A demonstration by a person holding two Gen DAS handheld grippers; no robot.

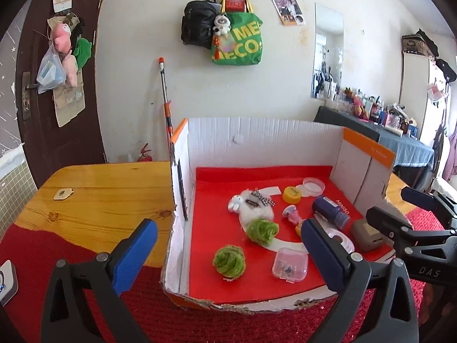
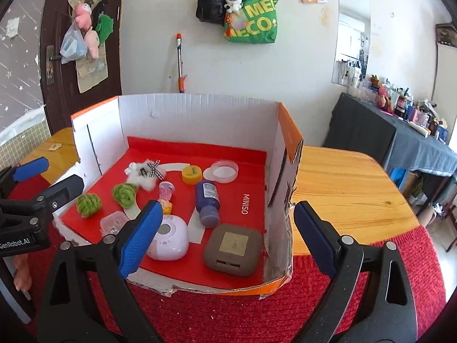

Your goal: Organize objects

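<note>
Your left gripper (image 1: 228, 245) and right gripper (image 2: 228, 223) hover with jaws spread wide and empty before the cardboard box (image 2: 200, 108), the brown square case (image 2: 232, 250) lying nearest your right

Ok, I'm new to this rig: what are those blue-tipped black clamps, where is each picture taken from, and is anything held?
They are hand-held two-finger grippers with a camera behind the fingers. One picture looks along the left gripper, the other along the right gripper; each also glimpses the other at its edge. Both are open and hold nothing. Ahead, on a wooden table, stands a cardboard box holding small things: two green yarn balls, a blue bottle, a brown square case, a white round gadget, a yellow cap.
</note>
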